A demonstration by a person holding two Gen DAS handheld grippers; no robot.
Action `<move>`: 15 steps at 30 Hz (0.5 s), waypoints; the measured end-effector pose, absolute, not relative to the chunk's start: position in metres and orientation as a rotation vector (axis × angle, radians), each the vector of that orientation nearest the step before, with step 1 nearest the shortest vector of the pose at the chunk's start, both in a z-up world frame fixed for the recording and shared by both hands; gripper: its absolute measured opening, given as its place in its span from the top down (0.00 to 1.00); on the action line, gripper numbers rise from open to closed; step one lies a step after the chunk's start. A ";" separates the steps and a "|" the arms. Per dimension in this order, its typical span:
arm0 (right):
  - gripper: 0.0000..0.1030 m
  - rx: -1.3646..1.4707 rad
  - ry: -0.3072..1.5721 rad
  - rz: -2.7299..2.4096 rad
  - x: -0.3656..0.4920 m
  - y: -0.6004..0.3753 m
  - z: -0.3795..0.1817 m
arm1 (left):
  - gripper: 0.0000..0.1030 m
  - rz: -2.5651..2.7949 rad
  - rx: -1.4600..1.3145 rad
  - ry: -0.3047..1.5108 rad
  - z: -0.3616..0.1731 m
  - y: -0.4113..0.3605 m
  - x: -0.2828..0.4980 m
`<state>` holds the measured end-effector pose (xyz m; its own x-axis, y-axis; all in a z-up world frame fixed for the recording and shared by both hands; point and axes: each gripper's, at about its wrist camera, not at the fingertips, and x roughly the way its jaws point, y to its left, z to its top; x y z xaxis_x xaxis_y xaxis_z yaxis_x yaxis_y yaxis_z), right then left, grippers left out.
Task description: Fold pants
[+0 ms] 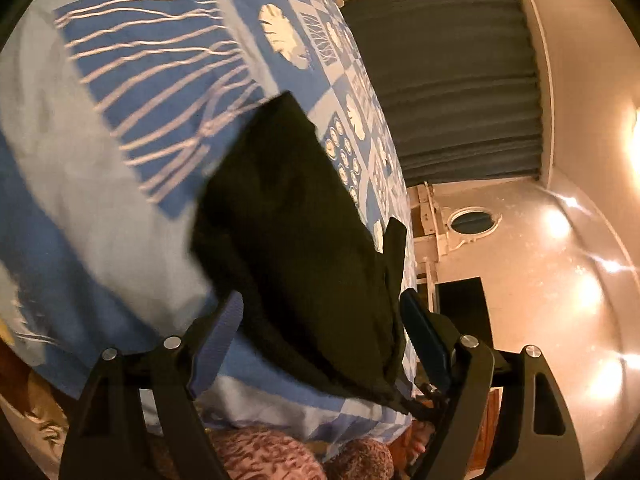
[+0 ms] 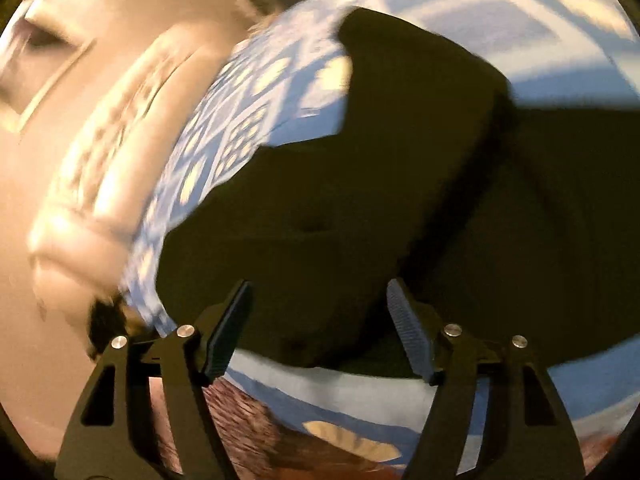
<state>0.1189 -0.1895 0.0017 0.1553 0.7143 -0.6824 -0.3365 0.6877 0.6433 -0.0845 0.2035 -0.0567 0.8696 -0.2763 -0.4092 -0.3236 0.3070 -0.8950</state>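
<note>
Dark pants (image 1: 296,232) lie on a blue and white patterned bedspread (image 1: 120,140). In the left wrist view my left gripper (image 1: 322,320) is open, its jaws wide apart on either side of the pants' near end, with cloth between them. In the right wrist view the pants (image 2: 400,200) spread wide across the bedspread (image 2: 260,88). My right gripper (image 2: 320,312) is open over the pants' near edge, holding nothing. The view is blurred by motion.
A dark curtain (image 1: 448,80) hangs past the bed's far edge. A pale wall with lights (image 1: 560,240) and a white cabinet (image 1: 436,236) stand at the right. A brown patterned blanket (image 1: 260,456) lies at the bed's near edge.
</note>
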 end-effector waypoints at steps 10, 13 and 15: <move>0.32 0.541 1.250 0.712 0.122 -0.205 -0.021 | 0.23 0.177 -1.265 0.523 -0.060 0.185 -0.072; 0.32 0.546 1.247 0.703 0.120 -0.206 -0.023 | 0.23 0.204 -1.283 0.510 -0.066 0.191 -0.072; 0.32 0.543 1.245 0.694 0.121 -0.205 -0.024 | 0.23 0.221 -1.279 0.506 -0.068 0.190 -0.069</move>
